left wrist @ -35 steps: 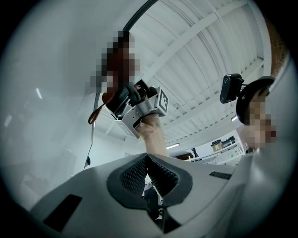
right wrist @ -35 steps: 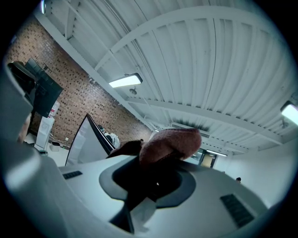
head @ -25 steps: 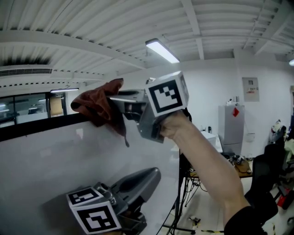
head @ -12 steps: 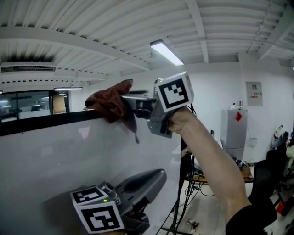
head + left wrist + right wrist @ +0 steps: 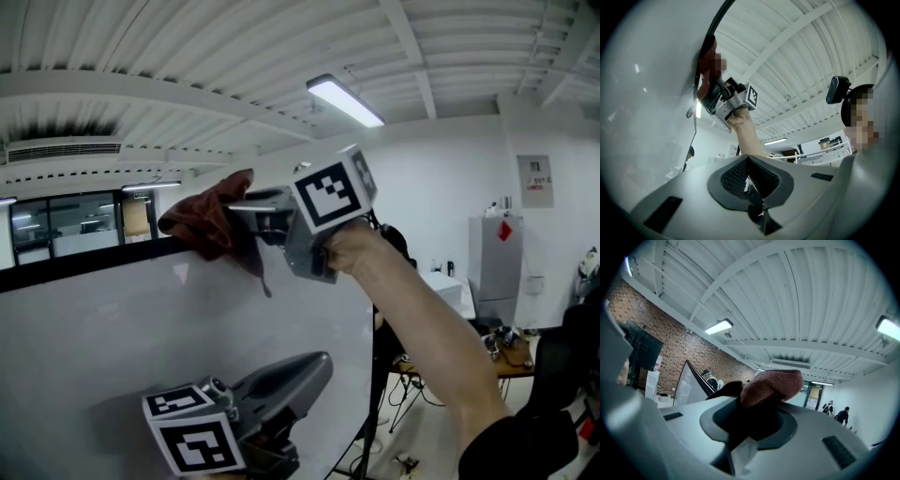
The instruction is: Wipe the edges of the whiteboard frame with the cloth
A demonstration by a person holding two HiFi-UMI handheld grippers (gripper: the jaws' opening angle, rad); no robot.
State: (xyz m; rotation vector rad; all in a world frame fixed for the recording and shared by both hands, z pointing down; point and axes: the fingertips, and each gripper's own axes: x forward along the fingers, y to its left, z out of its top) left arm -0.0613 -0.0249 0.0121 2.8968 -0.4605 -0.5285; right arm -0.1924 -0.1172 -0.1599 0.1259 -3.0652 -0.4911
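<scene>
A rust-brown cloth [image 5: 204, 220] is bunched over the dark top frame [image 5: 84, 261] of the whiteboard [image 5: 112, 347]. My right gripper [image 5: 240, 210] is raised high and shut on the cloth, pressing it against that top edge. In the right gripper view the cloth [image 5: 771, 382] bulges out between the jaws of the right gripper [image 5: 755, 404], with the frame's edge [image 5: 696, 377] behind. My left gripper [image 5: 322, 362] hangs low beside the board face, shut and empty. The left gripper view looks past the left gripper [image 5: 748, 160] and up at the cloth [image 5: 708, 60].
The board's right side edge [image 5: 369, 375] drops beside a black stand. A grey cabinet [image 5: 495, 272] and a cluttered desk [image 5: 511, 347] stand at the right. Ceiling beams and a strip light [image 5: 345, 99] are overhead. People stand far off [image 5: 843, 415].
The right gripper slid the cloth a little right along the top frame, then back left. The left gripper has stayed low and shut.
</scene>
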